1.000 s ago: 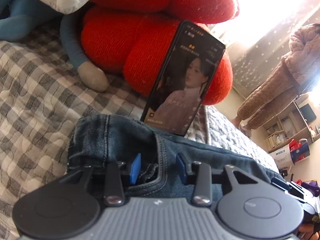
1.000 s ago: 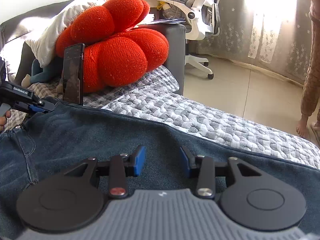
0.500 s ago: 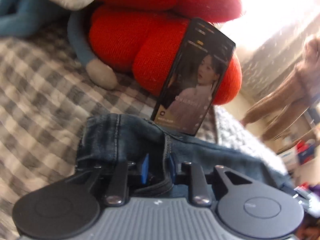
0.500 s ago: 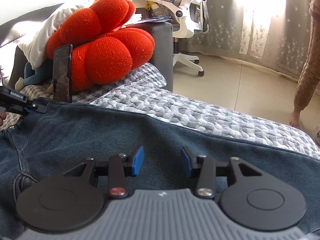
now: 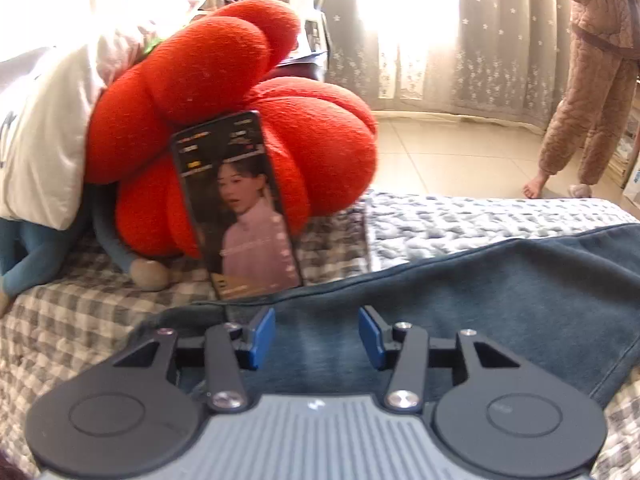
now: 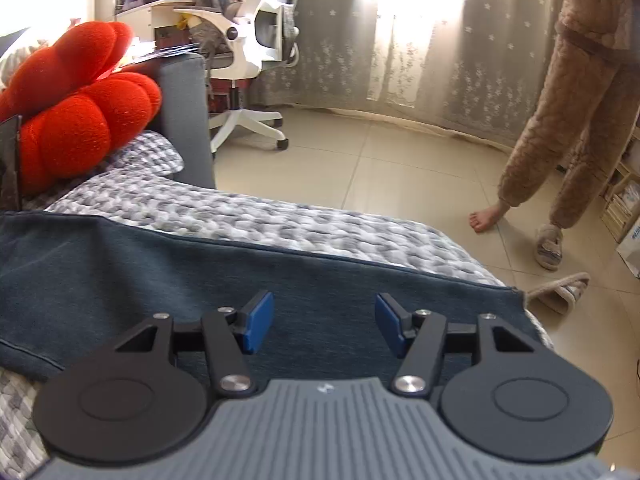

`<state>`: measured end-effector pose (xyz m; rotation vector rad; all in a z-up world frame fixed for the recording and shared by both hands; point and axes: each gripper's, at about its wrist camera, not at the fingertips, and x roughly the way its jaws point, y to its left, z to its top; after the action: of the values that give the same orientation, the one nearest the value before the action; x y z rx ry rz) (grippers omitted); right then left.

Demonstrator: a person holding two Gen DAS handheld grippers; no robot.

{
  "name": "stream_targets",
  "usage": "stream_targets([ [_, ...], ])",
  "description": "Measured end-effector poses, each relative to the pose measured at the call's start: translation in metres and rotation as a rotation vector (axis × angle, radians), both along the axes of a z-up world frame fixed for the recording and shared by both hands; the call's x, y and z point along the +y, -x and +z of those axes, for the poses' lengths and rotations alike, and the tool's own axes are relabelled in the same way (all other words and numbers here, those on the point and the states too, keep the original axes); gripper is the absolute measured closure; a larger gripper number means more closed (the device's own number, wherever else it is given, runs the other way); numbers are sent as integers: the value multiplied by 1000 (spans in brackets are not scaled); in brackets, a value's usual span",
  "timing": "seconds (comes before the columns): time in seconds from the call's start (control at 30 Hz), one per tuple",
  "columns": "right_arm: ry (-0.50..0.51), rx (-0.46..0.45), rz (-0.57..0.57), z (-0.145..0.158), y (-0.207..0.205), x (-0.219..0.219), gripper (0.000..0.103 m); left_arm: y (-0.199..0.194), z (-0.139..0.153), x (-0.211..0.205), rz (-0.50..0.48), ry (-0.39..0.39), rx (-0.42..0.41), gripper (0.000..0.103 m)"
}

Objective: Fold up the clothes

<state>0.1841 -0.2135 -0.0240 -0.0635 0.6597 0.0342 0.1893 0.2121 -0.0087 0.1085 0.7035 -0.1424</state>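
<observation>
Dark blue jeans (image 5: 500,292) lie spread along the bed; they also show in the right wrist view (image 6: 200,276). My left gripper (image 5: 317,336) is open and empty, hovering just over the jeans' waist end near the propped phone. My right gripper (image 6: 324,326) is open and empty over the leg part, close to the hem (image 6: 516,300) at the bed's right edge.
A phone (image 5: 236,204) with its screen lit leans on a red knotted cushion (image 5: 224,92). A white pillow (image 5: 36,148) and blue plush (image 5: 28,256) lie at left. A person in brown pyjamas (image 6: 560,120) stands on the floor; an office chair (image 6: 248,52) and a slipper (image 6: 560,292) are nearby.
My left gripper closed on the jeans' waistband, then opened and let go, and its view swung upright. My right gripper moved right along the leg toward the hem and opened wider.
</observation>
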Motion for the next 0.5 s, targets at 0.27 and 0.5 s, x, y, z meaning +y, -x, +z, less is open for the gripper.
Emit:
stream_targets([
  [0.27,26,2,-118,-7,-2,-61,36,-15,-19,-61,-88,90,36,47],
  [0.5,38,4,-203,-23,-28,-105,35,-31,-48,-96,-119,69,34,47],
])
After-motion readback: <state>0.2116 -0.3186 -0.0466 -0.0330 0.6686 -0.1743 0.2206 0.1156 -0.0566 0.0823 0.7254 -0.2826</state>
